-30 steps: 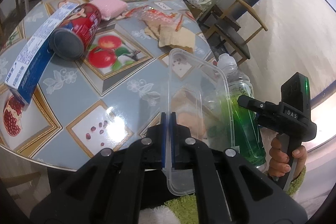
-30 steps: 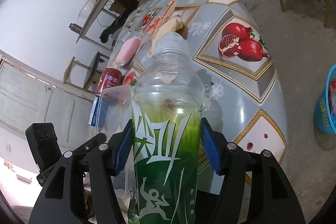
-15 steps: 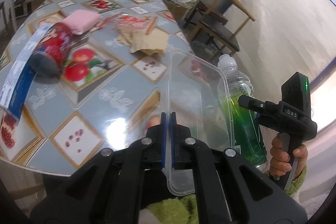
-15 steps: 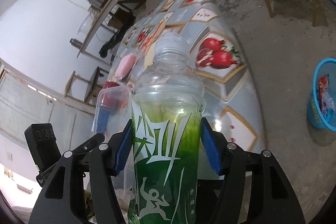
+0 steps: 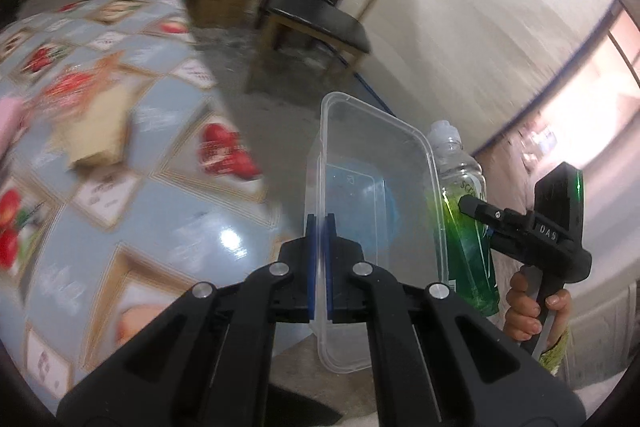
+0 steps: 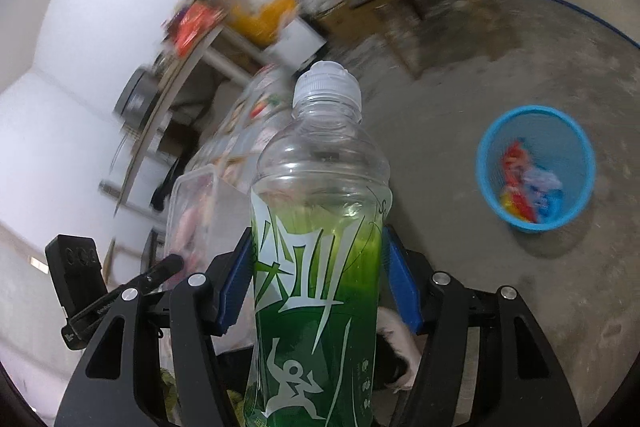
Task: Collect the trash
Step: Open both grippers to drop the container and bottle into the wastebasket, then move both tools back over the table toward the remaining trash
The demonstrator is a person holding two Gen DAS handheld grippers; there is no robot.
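Note:
My left gripper [image 5: 319, 259] is shut on the rim of a clear plastic food container [image 5: 376, 163], held on edge off the table's corner. My right gripper [image 6: 320, 283] is shut on a green-labelled plastic bottle [image 6: 316, 255] with a white cap, standing upright between the blue pads. The bottle [image 5: 464, 211] and the right gripper's body [image 5: 552, 231], held by a hand, show at the right of the left wrist view. The container [image 6: 192, 211] appears left of the bottle in the right wrist view. A blue mesh trash basket [image 6: 576, 155] with colourful wrappers stands on the concrete floor to the right.
The round table [image 5: 168, 227] with a fruit-patterned cloth lies to the left, with brown paper [image 5: 96, 131] and other litter blurred on it. A wooden chair [image 5: 320, 23] with a dark seat stands on the floor beyond. A cluttered side table [image 6: 208, 39] sits by the far wall.
Both grippers have swung right, away from the table top, still holding the container and the bottle. The can and blue box have left the left view; the blue basket now shows fully in the right view.

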